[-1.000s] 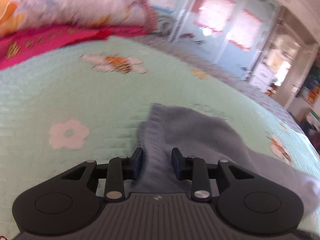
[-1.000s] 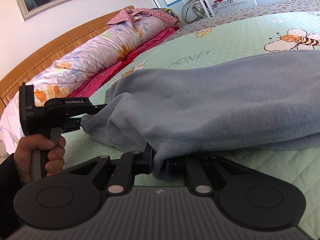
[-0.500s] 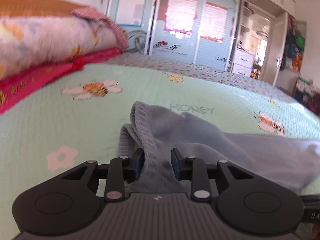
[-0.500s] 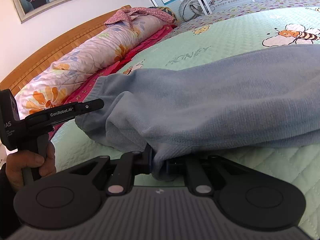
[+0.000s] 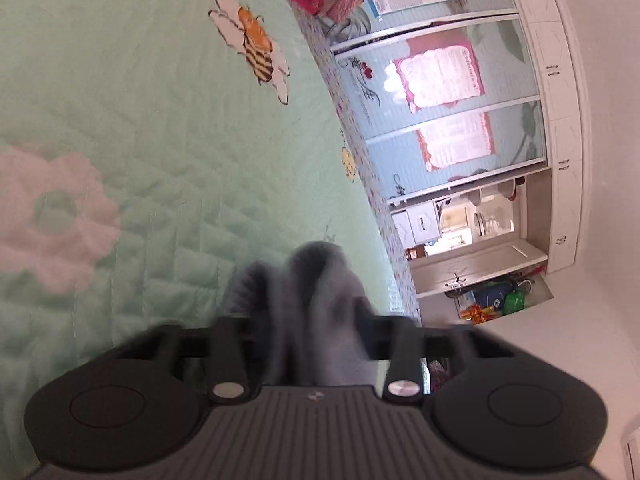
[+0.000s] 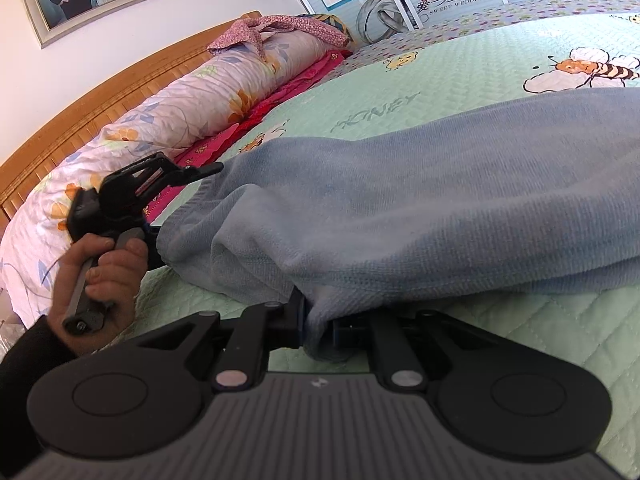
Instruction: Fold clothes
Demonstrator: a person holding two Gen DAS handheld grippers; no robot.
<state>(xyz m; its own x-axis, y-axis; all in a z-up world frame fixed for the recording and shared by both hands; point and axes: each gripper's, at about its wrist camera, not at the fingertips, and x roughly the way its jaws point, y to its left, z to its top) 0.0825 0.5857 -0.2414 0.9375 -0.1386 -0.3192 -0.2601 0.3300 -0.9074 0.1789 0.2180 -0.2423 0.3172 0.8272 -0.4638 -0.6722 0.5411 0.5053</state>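
A blue-grey knit garment (image 6: pixel 440 208) lies stretched across the green quilted bedspread (image 6: pixel 480 60). My right gripper (image 6: pixel 320 322) is shut on the garment's near hem, which hangs bunched between its pads. At the garment's left corner a person's hand (image 6: pixel 100 276) holds the other gripper, rolled onto its side. In the left wrist view that left gripper (image 5: pixel 310 320) has a thick, blurred bunch of the garment (image 5: pixel 316 272) between its jaws. The jaws are closing on the bunch. The bedspread (image 5: pixel 140 140) fills the tilted view behind.
A rolled floral duvet (image 6: pixel 192 100) and a pink sheet (image 6: pixel 256 120) lie along the wooden headboard (image 6: pixel 120 80) at the far left. A wardrobe with sliding doors (image 5: pixel 440 100) stands beyond the bed. An open doorway (image 5: pixel 472 220) shows beside it.
The left gripper has rolled over sideways and shifted with the garment's corner, so its view is tilted, and its jaws have narrowed on the fabric. The right gripper has kept still.
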